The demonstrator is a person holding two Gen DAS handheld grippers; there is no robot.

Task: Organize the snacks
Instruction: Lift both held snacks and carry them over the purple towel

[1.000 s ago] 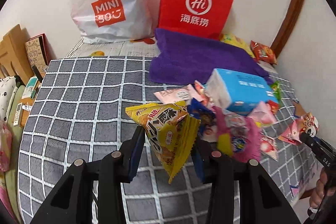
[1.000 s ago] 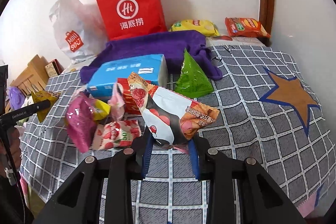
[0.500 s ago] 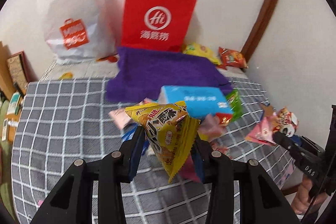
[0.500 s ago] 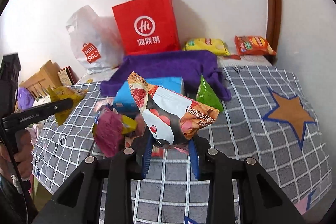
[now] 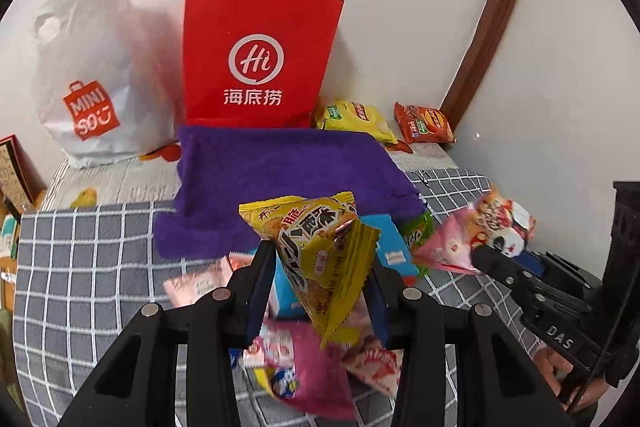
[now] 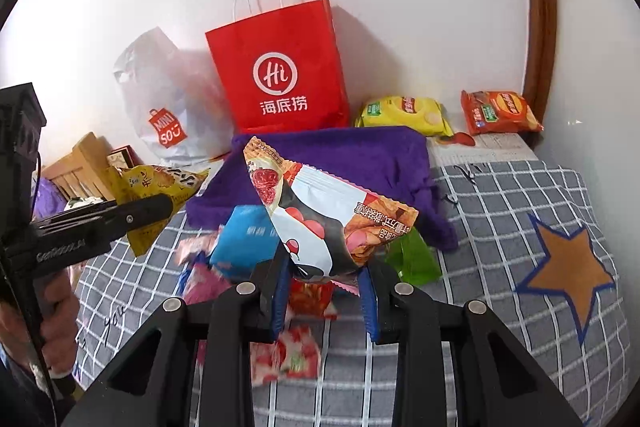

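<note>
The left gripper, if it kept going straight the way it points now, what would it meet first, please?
Probably the purple towel. The left gripper, shut on the yellow packet, hangs above the snack pile and aims at the towel, with the red bag behind it. Depth is unclear.

A yellow snack packet [image 5: 316,255] hangs tilted above the checked bedspread's [image 5: 80,267] near edge; a white-and-red snack packet [image 6: 328,223] is likewise aloft. Remaining snacks [image 5: 304,371] lie heaped mid-spread.
</note>
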